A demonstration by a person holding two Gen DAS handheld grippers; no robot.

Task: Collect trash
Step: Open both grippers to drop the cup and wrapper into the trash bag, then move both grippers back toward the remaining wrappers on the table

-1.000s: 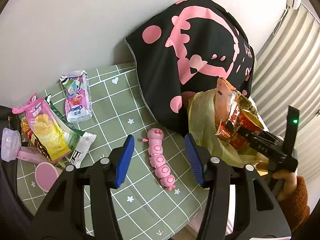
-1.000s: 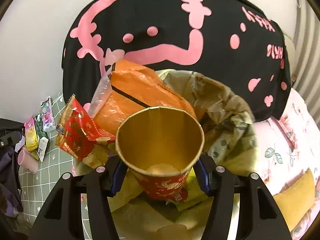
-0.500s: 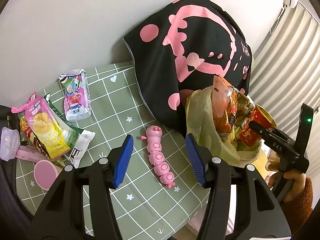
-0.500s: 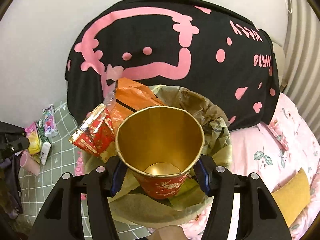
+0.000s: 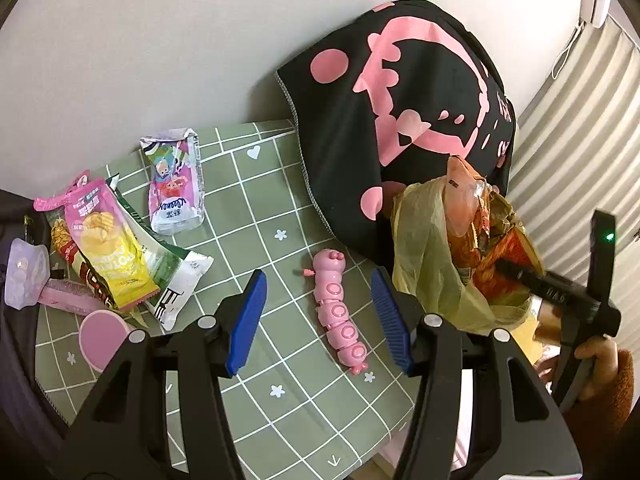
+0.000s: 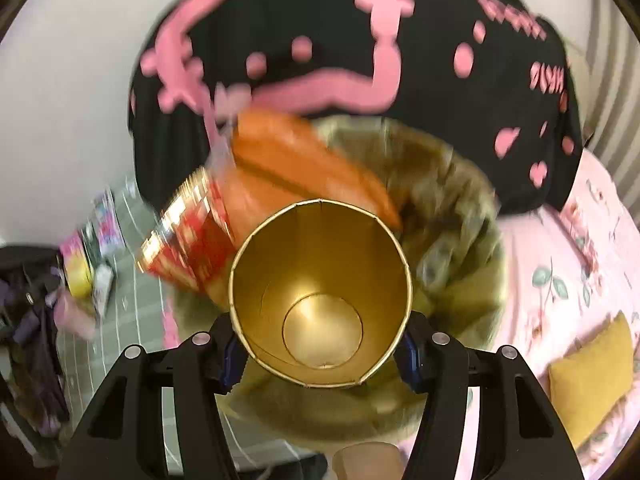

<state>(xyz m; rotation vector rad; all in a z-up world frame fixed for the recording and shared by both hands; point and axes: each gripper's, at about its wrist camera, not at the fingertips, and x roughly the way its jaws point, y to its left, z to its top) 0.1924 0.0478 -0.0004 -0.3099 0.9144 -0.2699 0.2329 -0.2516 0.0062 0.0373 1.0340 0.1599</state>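
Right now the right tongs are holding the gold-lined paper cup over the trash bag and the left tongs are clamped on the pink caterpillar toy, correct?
Not quite. The right tongs do grip the paper cup over the trash bag, but the left wrist view shows the left tongs open, hovering above the pink caterpillar toy, not clamped on it.

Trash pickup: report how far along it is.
Done: an orange wrapper and a red packet already sit in the lined trash bin. In hand: the right gripper holds a paper cup over the bin, not yet released. Left: the snack bags and a wipes pack lie on the green table; the left gripper is open and empty.
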